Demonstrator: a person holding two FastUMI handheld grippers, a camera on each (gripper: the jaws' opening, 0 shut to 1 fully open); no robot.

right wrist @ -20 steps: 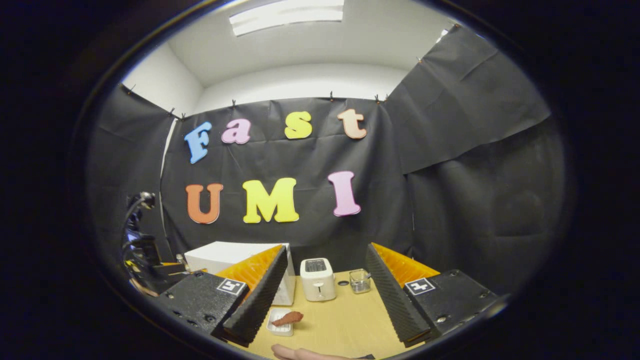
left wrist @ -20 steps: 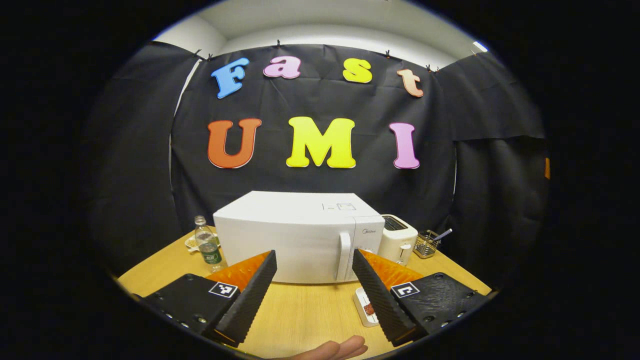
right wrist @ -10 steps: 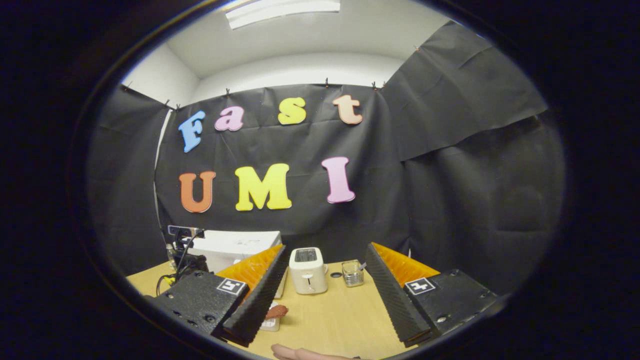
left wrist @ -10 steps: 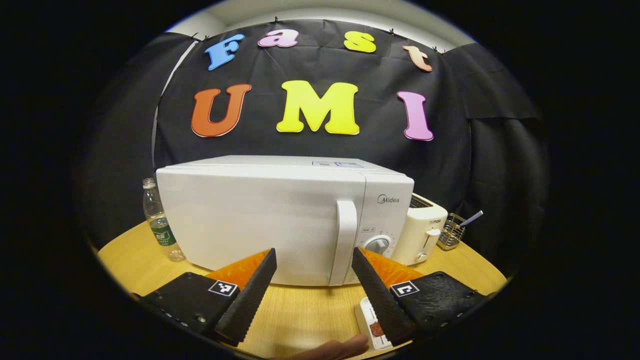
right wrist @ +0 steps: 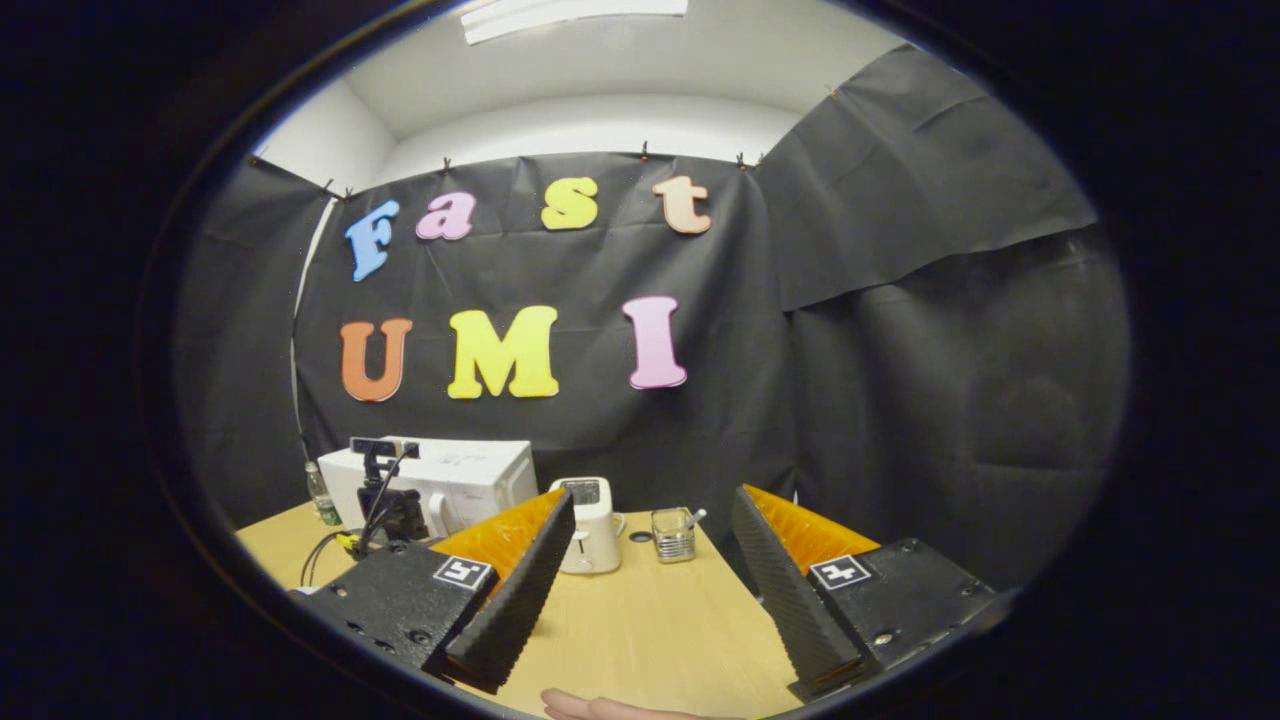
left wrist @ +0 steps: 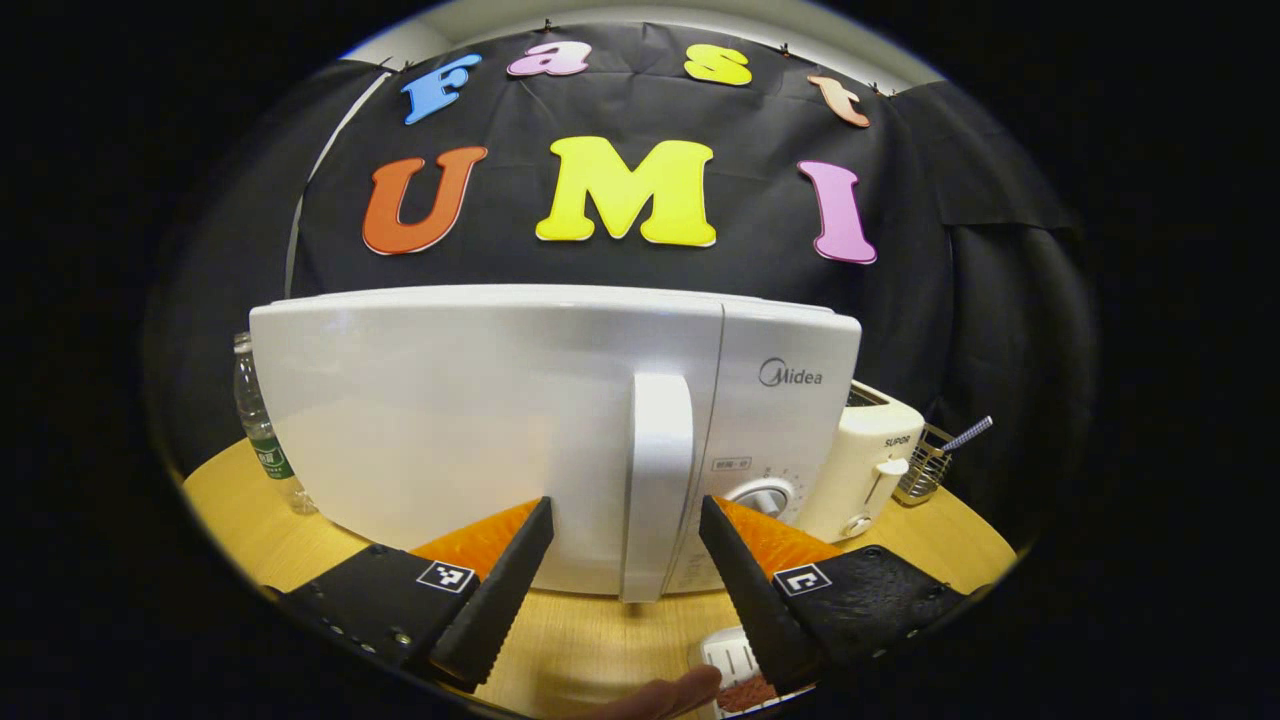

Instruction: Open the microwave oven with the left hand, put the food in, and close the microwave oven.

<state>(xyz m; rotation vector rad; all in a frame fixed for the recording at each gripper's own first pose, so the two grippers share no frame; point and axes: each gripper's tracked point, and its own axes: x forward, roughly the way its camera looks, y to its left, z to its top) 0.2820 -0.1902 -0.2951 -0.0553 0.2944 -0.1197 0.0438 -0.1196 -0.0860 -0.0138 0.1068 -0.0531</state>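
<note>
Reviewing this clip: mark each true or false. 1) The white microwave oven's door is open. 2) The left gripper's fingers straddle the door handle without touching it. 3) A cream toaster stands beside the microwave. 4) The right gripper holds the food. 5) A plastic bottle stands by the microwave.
1) False: the white microwave oven has its door shut.
2) True: the left gripper is open around the white vertical door handle.
3) True: the cream toaster.
4) False: the right gripper is open and empty.
5) True: the clear plastic bottle.

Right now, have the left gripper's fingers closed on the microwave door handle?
No, the left gripper is open, its fingers standing apart on either side of the handle without pressing on it.
</note>
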